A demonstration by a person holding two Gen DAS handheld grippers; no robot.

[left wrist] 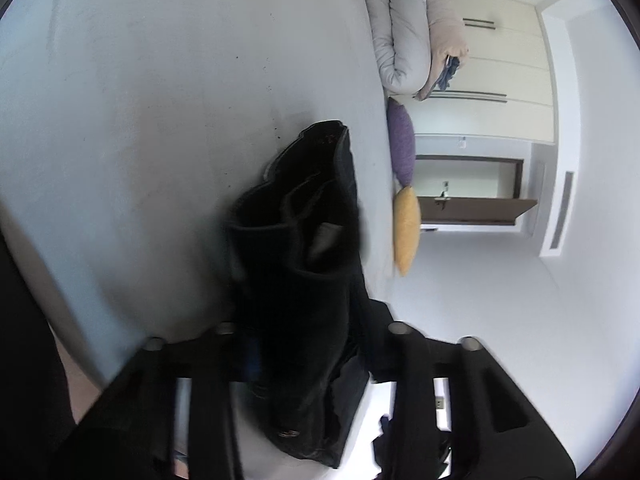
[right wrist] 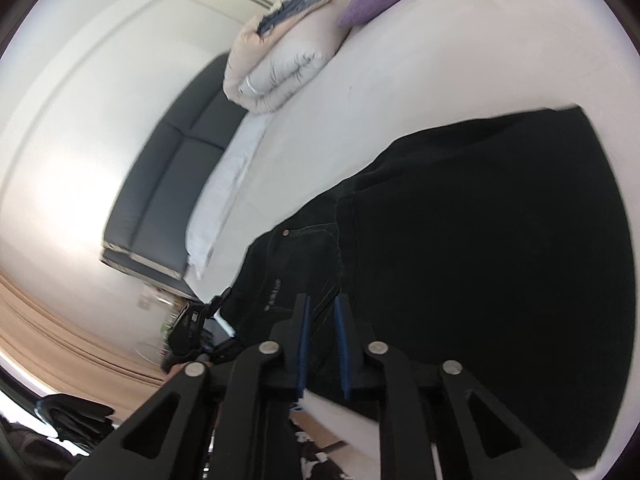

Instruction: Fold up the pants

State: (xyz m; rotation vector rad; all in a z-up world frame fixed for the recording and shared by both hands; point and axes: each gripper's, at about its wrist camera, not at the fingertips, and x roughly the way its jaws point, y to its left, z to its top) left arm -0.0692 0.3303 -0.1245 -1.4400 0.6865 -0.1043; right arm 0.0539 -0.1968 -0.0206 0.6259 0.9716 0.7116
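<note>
Black pants [right wrist: 480, 240] lie partly spread on the pale bed [right wrist: 420, 60], waistband end with a rivet and a small printed label toward me at the near edge. In the left wrist view a bunched part of the pants [left wrist: 304, 264] hangs lifted off the sheet.

My left gripper [left wrist: 308, 360] is clenched on that lifted fabric; its fingertips are buried in the cloth, so I judge the hold from the way the fabric hangs. My right gripper [right wrist: 322, 344] has its blue pads [right wrist: 303, 344] close together with fabric between them at the waistband; I read it as pinched on the pants.

I judge the fold is mid-way. To do it well I'd keep both grips level, keep the cloth taut between them, lay edge on edge and release only once it is flat.

Rolled duvet [right wrist: 276, 68], purple cushion [right wrist: 376, 0] and yellow cushion [left wrist: 406, 232] sit well apart at the far side.
</note>
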